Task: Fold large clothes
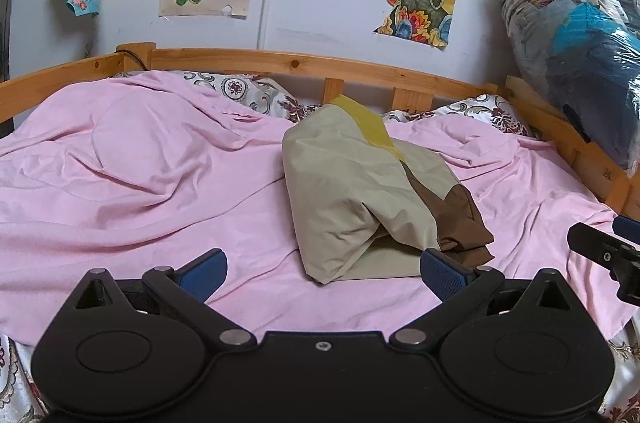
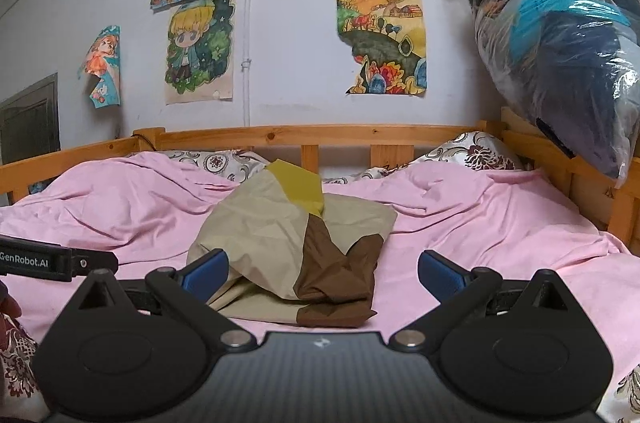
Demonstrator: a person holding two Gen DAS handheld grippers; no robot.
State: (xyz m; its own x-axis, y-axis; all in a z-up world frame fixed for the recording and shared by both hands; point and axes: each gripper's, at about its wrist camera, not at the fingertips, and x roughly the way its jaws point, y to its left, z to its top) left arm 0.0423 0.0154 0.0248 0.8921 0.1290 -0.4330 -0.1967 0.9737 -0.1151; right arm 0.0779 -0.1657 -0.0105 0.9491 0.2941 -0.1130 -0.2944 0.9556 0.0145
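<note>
- We see the pink sheet spread across the bed.
- The folded garment, beige, brown and yellow, lies mid-sheet.
- Our left gripper hovers released before the garment; its side reads "GenRobot.AI".
- Our right gripper is likewise spread, grasping nothing.

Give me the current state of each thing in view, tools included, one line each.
Left tool: open, empty, just short of the garment.
Right tool: open, empty, near edge of the garment between its fingers.
Garment: folded into a bundle, lying on the sheet.
Pink sheet: spread over the bed, wrinkled.
Plastic bag: stuffed full, resting on the bed rail.
</note>
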